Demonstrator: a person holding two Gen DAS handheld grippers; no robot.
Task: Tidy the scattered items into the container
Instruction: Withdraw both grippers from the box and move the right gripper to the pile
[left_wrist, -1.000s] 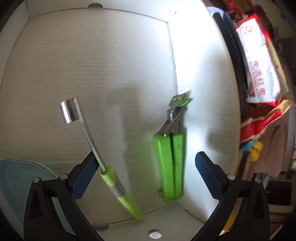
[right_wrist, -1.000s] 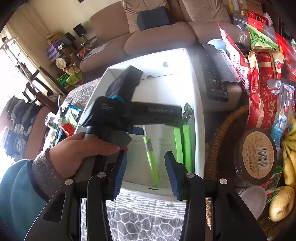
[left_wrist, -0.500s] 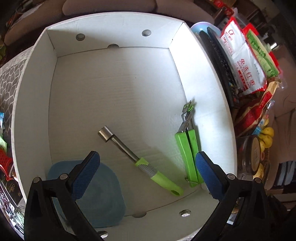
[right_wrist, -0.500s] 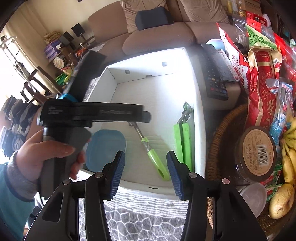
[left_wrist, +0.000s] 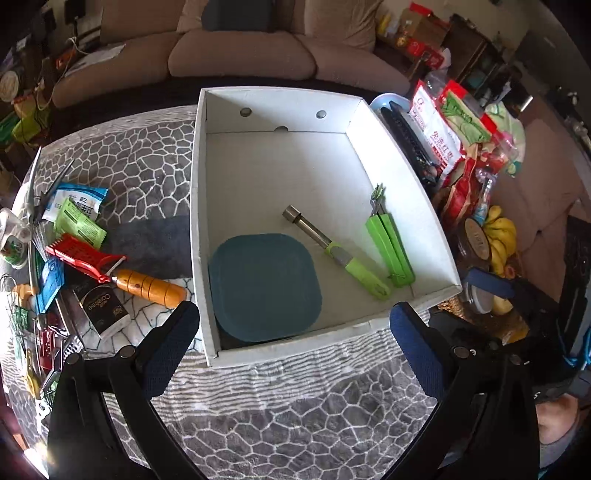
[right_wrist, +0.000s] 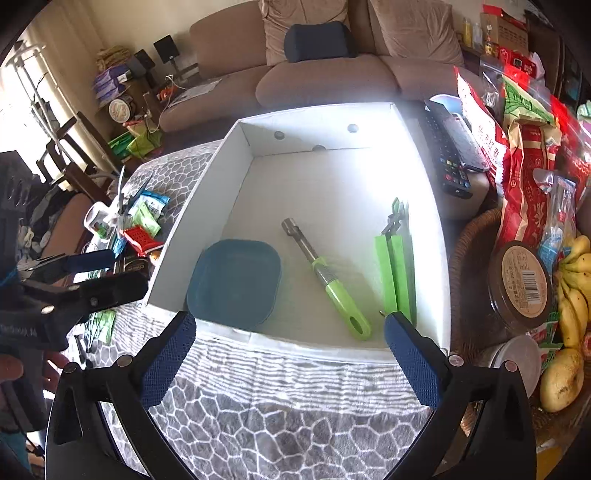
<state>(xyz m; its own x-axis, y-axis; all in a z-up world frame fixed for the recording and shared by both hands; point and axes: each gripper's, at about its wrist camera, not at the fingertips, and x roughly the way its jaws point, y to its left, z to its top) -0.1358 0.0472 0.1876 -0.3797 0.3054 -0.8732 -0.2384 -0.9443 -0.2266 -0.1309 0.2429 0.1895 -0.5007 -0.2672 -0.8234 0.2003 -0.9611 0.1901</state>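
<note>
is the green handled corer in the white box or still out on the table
In. The corer lies flat on the white box floor, between the blue lid and green tongs.

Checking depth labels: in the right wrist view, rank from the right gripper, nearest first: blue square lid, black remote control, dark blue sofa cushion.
1. Blue square lid, in the box's near-left corner.
2. Black remote control, beyond the box, right.
3. Dark blue sofa cushion, on the sofa, farthest from the right gripper.

white box (left_wrist: 207, 221), blue lid (left_wrist: 264, 286), green corer handle (left_wrist: 360, 271), grey cobble-patterned cloth (left_wrist: 295, 424)
</note>
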